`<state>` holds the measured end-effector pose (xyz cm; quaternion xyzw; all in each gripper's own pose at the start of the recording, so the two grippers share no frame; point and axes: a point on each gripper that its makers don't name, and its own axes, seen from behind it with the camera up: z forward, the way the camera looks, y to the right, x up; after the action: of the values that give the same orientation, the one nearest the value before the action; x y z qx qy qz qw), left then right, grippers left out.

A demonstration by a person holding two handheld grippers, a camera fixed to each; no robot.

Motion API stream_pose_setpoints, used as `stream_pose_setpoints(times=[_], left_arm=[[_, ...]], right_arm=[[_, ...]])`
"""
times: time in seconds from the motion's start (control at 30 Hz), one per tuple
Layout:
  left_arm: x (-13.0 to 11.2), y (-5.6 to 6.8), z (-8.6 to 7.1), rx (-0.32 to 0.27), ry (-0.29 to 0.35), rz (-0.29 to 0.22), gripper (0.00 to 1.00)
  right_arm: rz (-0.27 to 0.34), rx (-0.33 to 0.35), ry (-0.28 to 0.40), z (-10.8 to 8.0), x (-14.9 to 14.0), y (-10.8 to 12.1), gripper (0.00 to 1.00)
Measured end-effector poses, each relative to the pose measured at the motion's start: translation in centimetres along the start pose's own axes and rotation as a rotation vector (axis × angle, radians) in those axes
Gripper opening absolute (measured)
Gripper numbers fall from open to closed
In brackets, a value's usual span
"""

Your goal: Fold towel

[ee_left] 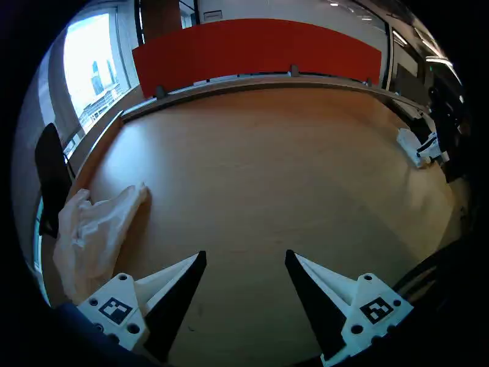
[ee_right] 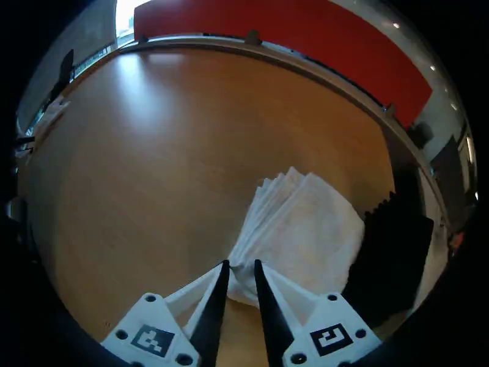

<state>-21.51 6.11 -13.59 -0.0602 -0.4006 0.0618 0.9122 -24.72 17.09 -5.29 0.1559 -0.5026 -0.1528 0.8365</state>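
A: While the right gripper (ee_right: 239, 264) is pinching the near edge of the towel (ee_right: 305, 226), where is the rest of it lying?

B: It is lying folded on the wooden table (ee_right: 153, 153), spreading away from the fingers, up and to the right in the right gripper view. Stacked layers are showing along its left edge. The two fingers are standing almost together, squeezing a bunch of white cloth between their tips. The fingers are hiding the towel's nearest part.

A: What is sitting to the right of it?

B: A dark ribbed thing (ee_right: 394, 257) is lying just beside the towel's right side. Whether the two are touching is hard to tell. Its lower part is running out of view, and it is too dim to name.

A: How is the left gripper (ee_left: 244, 253) standing?

B: It is hanging wide open over bare table, holding nothing. At the left of the left gripper view a white crumpled heap (ee_left: 91, 226) is lying on the table, either cloth or plastic. The gripper's left finger is covering its near end. Far to the right, small white things (ee_left: 419, 147) are blurring into shadow. A red panel (ee_left: 257, 49) is running along the table's far side.
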Motion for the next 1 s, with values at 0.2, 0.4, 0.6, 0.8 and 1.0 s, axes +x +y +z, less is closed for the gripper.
stream_pose_setpoints(times=[0.2,0.4,0.6,0.8,1.0], left_arm=[[0.0,-0.1,0.0,0.003,-0.001,-0.006,0.96],[0.0,-0.1,0.1,0.001,-0.002,-0.002,0.96],[0.0,0.1,0.1,-0.004,-0.002,-0.004,0.96],[0.2,0.1,0.3,-0.006,0.000,0.001,0.96],[0.3,0.1,0.5,-0.008,-0.003,0.002,0.96]], right_arm=[[-0.005,0.014,0.004,-0.2,-0.1,-0.4,0.07],[-0.003,0.043,0.001,-0.7,-0.5,-0.8,0.07],[-0.013,0.071,-0.017,-1.2,-1.4,-1.2,0.07],[-0.018,0.090,-0.030,-1.6,-2.1,-1.5,0.07],[-0.003,0.083,-0.004,-1.9,-1.7,-1.7,0.42]])
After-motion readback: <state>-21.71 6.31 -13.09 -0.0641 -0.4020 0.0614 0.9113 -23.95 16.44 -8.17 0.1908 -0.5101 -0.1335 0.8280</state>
